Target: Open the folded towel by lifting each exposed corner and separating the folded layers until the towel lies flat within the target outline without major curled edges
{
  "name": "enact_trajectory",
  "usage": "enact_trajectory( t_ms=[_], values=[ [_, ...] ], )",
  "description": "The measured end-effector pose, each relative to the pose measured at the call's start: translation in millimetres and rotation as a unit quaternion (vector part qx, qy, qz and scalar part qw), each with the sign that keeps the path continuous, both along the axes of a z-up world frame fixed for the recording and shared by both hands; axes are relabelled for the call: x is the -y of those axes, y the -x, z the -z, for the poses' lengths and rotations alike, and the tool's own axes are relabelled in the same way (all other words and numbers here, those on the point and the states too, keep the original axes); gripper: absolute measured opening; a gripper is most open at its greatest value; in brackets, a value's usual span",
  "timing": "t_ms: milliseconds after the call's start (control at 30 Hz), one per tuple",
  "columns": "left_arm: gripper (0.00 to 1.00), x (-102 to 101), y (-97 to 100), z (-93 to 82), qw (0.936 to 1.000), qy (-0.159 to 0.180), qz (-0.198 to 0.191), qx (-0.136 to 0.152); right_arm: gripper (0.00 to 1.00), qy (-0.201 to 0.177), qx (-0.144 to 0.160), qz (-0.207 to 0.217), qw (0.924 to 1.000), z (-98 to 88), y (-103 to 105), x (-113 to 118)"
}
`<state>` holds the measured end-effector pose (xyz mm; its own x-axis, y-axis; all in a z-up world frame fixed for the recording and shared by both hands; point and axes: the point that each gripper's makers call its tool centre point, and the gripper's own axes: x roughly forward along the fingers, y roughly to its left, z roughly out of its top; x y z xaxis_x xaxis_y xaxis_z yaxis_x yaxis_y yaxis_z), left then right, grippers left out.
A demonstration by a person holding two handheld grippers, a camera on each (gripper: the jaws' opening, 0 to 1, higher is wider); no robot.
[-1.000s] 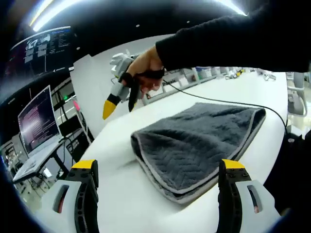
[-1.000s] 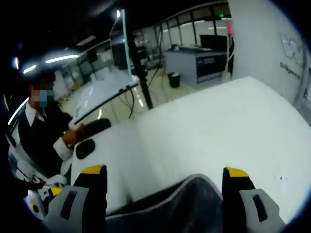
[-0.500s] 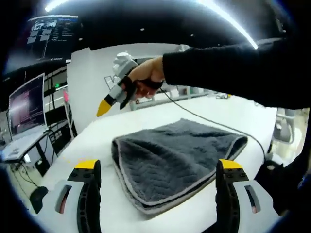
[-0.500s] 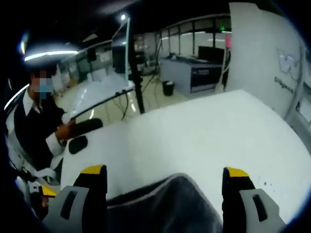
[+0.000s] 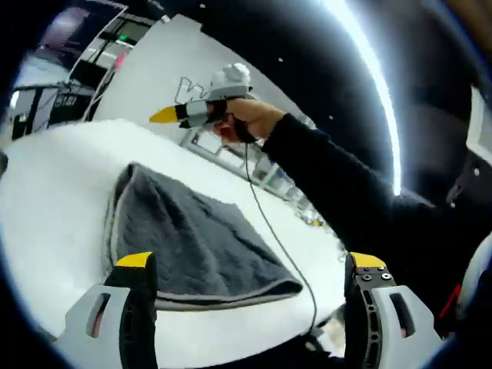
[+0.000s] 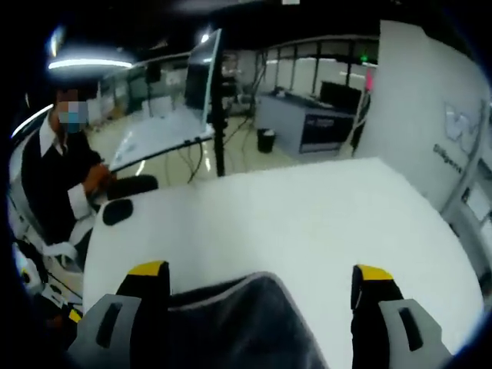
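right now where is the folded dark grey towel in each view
Left gripper view: the folded dark grey towel with a pale trim lies left of centre, reaching down between that view's own jaws.
Right gripper view: the towel sits at the bottom centre, between that view's own jaws.
Shared landmark: the white tabletop under it.

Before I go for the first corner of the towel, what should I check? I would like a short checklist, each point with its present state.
1. Towel lies on the white table, folded: ok.
2. A pale-trimmed corner is exposed, facing the right gripper: ok.
3. Left gripper jaws apart and empty: ok.
4. Right gripper jaws apart and empty: ok.
5. Cable from the right gripper crosses above the towel: not ok, it may snag.
6. Target outline on the table: cannot tell, none visible.
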<state>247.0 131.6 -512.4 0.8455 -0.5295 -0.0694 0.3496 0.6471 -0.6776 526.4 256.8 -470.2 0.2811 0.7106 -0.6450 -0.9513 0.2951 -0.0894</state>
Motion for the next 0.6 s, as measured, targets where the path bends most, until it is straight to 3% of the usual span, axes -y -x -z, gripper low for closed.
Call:
enact_trajectory(
  t_ms=[67,200,267,300,333,400,500,600],
  values=[
    [0.99,5,2.4,-0.1,0.9997,0.024,0.0,-0.006,0.98,0.007,0.008,-0.01,0.9999,-4.4,-1,3],
    [0.99,11,5.2,-2.4,0.9995,0.031,-0.001,-0.003,0.98,0.02,0.019,-0.018,0.9995,-9.0,-2,11],
    [0.99,11,5.3,-11.9,0.9975,0.069,-0.013,0.009,0.97,0.029,0.023,-0.024,0.999,-10.1,-1,15],
    [0.99,6,5.4,-22.2,0.9934,0.109,-0.027,0.026,0.96,0.034,0.025,-0.027,0.9987,-10.9,-1,17],
    [0.99,0,7.0,-26.2,0.9878,0.148,-0.043,0.026,0.94,0.04,0.027,-0.032,0.9983,-12.0,-1,20],
    [0.99,-13,8.9,-31.9,0.9768,0.198,-0.071,0.037,0.92,0.053,0.034,-0.046,0.997,-15.0,0,24],
    [0.99,-39,7.2,-35.0,0.961,0.242,-0.122,0.054,0.92,0.091,0.067,-0.11,0.9875,-22.4,7,33],
    [0.99,-40,5.0,-32.9,0.9601,0.246,-0.122,0.05,0.87,0.113,0.077,-0.127,0.9825,-31.5,9,42]
  ],
)
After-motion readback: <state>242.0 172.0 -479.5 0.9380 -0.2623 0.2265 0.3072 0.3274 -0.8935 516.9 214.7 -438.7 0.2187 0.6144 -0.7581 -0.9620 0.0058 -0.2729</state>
